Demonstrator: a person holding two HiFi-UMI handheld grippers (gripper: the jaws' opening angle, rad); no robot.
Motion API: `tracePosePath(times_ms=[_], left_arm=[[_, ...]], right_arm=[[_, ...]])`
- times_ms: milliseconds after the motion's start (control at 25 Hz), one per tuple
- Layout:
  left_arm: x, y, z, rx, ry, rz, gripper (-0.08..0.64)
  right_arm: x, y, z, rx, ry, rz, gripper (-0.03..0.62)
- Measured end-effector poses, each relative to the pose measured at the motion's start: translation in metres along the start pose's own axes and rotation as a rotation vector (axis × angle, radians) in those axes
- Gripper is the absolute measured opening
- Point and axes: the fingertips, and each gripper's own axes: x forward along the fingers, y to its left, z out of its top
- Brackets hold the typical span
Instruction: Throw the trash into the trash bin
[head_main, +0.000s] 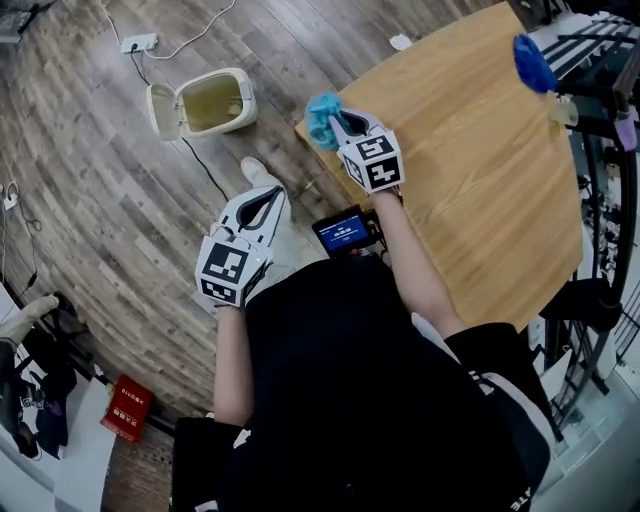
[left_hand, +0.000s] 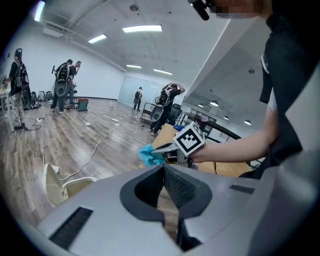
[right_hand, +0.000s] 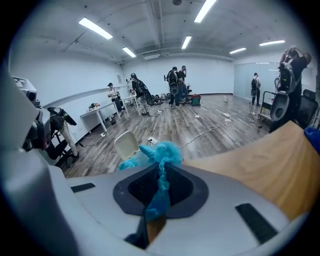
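A crumpled blue piece of trash (head_main: 321, 117) is pinched in my right gripper (head_main: 335, 126), which hangs over the near-left corner of the wooden table (head_main: 480, 170). In the right gripper view the blue trash (right_hand: 161, 159) sticks up between the shut jaws, with the bin's raised lid (right_hand: 126, 145) beyond it. The cream trash bin (head_main: 205, 103) stands on the floor to the left, lid open. My left gripper (head_main: 270, 197) is lower left over the floor, jaws together and empty. The left gripper view shows the right gripper (left_hand: 167, 148), the trash (left_hand: 148, 155) and the bin (left_hand: 62, 185).
A power strip (head_main: 140, 42) and cables lie on the wooden floor near the bin. A blue object (head_main: 533, 62) sits on a rack past the table's far right. A red box (head_main: 127, 408) lies at lower left. Several people stand far off in the hall.
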Motion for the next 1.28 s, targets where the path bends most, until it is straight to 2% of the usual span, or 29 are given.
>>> tracePosePath(times_ms=[240, 360, 480, 640, 960, 1120, 1280], left_arm=[[-0.039, 0.107, 0.01, -0.065, -0.002, 0.054, 0.008], [-0.052, 0.152, 0.008, -0.066, 0.015, 0.067, 0.008], [-0.053, 0.177, 0.012, -0.064, 0.003, 0.079, 0.008], [-0.048, 0.188, 0.0, -0.093, 0.014, 0.084, 0.008], [-0.027, 0.215, -0.049, -0.251, 0.042, 0.164, 0.008], [0.0, 0.256, -0.097, -0.281, 0.06, 0.207, 0.008], [0.045, 0.292, -0.152, -0.289, 0.078, 0.24, 0.008]], right_arm=[[0.092, 0.038, 0.066, -0.017, 0.017, 0.049, 0.017], [0.13, 0.062, 0.089, -0.028, 0.034, 0.082, 0.017], [0.153, 0.078, 0.102, -0.06, 0.052, 0.117, 0.017], [0.174, 0.091, 0.109, -0.102, 0.072, 0.173, 0.017], [0.25, 0.118, 0.076, -0.141, 0.161, 0.294, 0.017], [0.311, 0.134, 0.041, -0.19, 0.225, 0.328, 0.017], [0.389, 0.136, -0.012, -0.166, 0.232, 0.346, 0.018]])
